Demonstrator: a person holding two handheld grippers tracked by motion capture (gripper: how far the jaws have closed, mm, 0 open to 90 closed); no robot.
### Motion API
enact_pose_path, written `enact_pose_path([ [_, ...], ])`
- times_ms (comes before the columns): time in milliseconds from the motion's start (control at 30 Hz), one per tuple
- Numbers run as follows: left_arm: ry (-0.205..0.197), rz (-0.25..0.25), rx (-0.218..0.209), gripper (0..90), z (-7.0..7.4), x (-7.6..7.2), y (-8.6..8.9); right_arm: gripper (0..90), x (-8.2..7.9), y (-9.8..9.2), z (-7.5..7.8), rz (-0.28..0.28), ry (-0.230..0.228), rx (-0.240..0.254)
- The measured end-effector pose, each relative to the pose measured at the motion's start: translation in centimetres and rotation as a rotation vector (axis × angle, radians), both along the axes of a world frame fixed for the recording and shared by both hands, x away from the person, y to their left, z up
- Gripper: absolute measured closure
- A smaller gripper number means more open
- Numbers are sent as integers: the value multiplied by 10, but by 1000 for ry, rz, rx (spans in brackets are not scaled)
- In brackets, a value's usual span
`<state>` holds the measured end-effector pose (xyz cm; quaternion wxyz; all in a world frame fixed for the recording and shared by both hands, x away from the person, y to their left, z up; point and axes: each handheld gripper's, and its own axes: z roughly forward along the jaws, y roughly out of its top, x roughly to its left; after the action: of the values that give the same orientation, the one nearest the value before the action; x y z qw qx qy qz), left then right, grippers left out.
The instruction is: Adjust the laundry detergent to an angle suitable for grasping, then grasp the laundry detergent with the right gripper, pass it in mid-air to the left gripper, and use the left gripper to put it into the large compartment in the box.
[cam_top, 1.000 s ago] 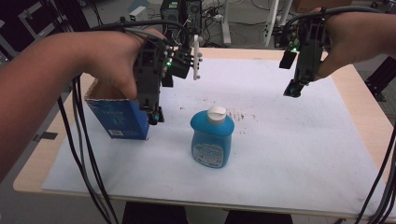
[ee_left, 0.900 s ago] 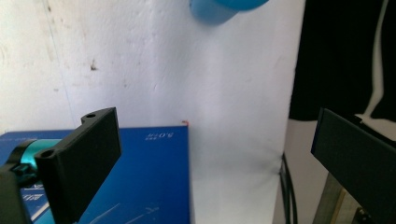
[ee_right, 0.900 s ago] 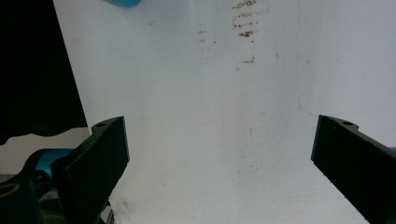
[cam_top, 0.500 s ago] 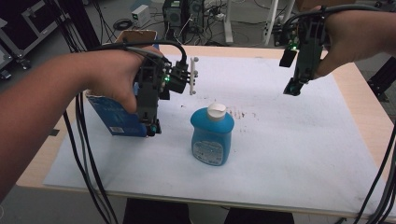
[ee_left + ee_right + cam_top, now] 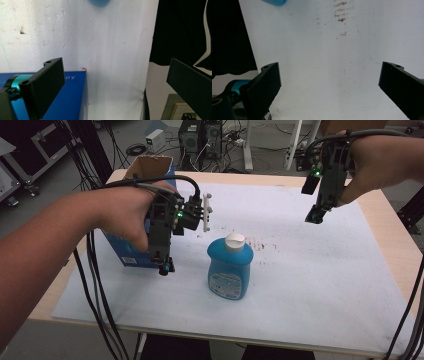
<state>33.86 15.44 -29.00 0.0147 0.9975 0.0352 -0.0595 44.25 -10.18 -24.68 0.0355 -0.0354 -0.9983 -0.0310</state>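
A blue bottle [image 5: 230, 267] with a white cap stands upright in the middle of the white sheet [image 5: 300, 285]. At the left stands a blue box [image 5: 127, 252] with an open cardboard top. My left gripper [image 5: 165, 267] points down just in front of the box's right corner, a little left of the bottle. In the left gripper view the left gripper [image 5: 115, 65] is open and holds nothing, with the box [image 5: 67, 100] under its left jaw and the bottle [image 5: 98, 2] at the top edge. My right gripper [image 5: 315, 215] hovers at the back right. The right gripper [image 5: 329, 66] is open over bare sheet.
Brown stains [image 5: 257, 242] mark the sheet right of the bottle. The wooden table edge [image 5: 395, 220] shows on the right. Black cables [image 5: 100, 285] hang off the table's left front. Computer cases and stands sit on the floor behind the table.
My left gripper has come down and toward the front, from beside the box's top to near the sheet by its corner. The right gripper has barely moved.
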Motion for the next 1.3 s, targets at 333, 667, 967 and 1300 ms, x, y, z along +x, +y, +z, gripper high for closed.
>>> enact_pose_path([
  [333,-15,-2,-19,18,7,3,-1,32,2,-2,3,-5,-6,4],
  [667,-22,1,-23,17,9,3,-3,32,-5,-13,3,-11,-25,21],
  [967,-16,-15,-25,17,11,3,-4,32,-35,-29,0,-33,-28,93],
  [1300,-18,-24,-28,17,13,5,0,32,-68,-40,-19,-54,-11,257],
])
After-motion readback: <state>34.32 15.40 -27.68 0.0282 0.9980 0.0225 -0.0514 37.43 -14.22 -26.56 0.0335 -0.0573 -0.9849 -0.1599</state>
